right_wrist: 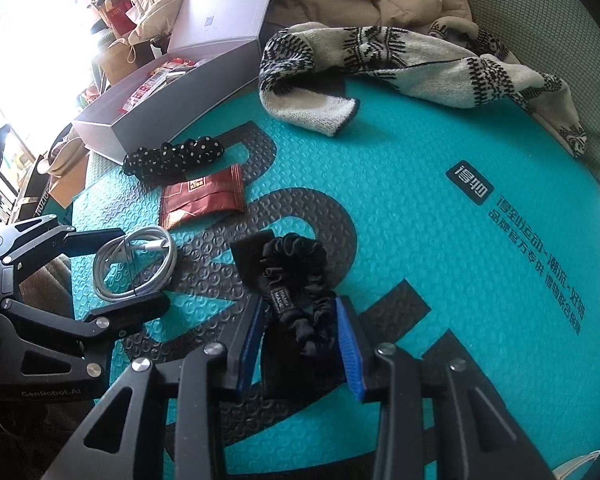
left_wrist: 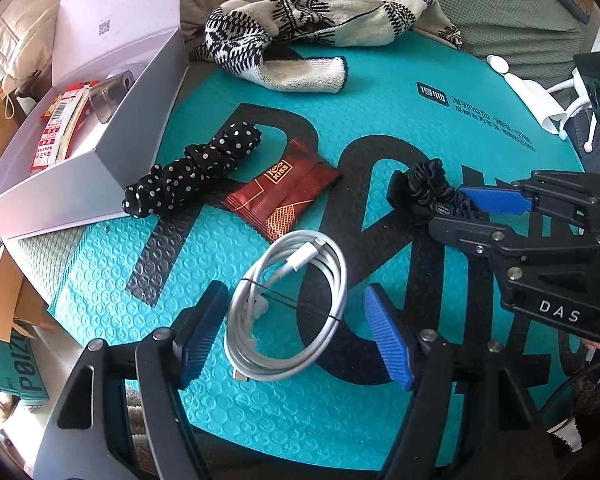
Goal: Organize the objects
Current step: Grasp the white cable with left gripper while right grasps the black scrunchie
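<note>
- Looking through the left wrist view, the left gripper (left_wrist: 296,336) hovers over the teal bubble-wrap mailer (left_wrist: 380,128) with its jaws wide apart, straddling the coiled white charging cable (left_wrist: 288,308) without touching it.
- Closing from here could pinch only one loop, so the coil, bound by a thin black tie, may sag or unwind on lifting.
- Farther along the mailer from the cable lie the dark red foil snack packet (left_wrist: 282,192) and the black polka-dot fabric scrunchie (left_wrist: 192,168), with the open grey cardboard box (left_wrist: 80,152) just beyond at the mailer's edge; a low carry could sweep them.
- In the right wrist view, the right gripper (right_wrist: 300,332) has jaws apart on either side of the black satin scrunchie (right_wrist: 296,280), near but not visibly squeezing it.
- The soft fabric and its small tag may compress and slip out, in my judgement.
- The left gripper (right_wrist: 132,268) works close beside the cable (right_wrist: 134,264); both tools heading for the box (right_wrist: 172,92) could collide.
</note>
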`<state>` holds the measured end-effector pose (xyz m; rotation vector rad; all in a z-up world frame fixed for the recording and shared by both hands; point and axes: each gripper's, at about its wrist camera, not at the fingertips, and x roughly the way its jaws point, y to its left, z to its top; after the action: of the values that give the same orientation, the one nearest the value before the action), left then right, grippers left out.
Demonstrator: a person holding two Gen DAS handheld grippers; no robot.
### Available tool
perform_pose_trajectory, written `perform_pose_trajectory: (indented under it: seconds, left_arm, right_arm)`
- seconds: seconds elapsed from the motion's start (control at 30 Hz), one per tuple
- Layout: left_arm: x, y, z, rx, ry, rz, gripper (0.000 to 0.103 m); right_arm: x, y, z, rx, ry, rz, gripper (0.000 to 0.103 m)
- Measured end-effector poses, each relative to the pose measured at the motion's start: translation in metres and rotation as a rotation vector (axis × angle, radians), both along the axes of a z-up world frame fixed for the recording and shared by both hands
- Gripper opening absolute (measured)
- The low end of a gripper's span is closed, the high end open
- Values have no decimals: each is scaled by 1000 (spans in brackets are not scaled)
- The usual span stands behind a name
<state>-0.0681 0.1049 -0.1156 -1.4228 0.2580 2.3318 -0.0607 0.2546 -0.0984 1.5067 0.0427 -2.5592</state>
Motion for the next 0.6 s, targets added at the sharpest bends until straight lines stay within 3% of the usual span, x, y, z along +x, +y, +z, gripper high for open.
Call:
perform_pose_trajectory:
  seconds: [0.07,0.2,0.3,0.6]
  left_arm:
    - [-1,0,0,4,1,4,69]
    - [-1,-7,3,8,16,25,55]
    - [-2,-10,4,18,13,27,54]
    - [2,-28,10,61,-2,76,53]
  right_arm:
    - [1,-4,-1,27,12,-1,37]
    - [4,-6,-2,61,26,-12,28]
    - [5,-4,0,23,19,-15,23]
    - [13,-16,9,-8,27,9,22]
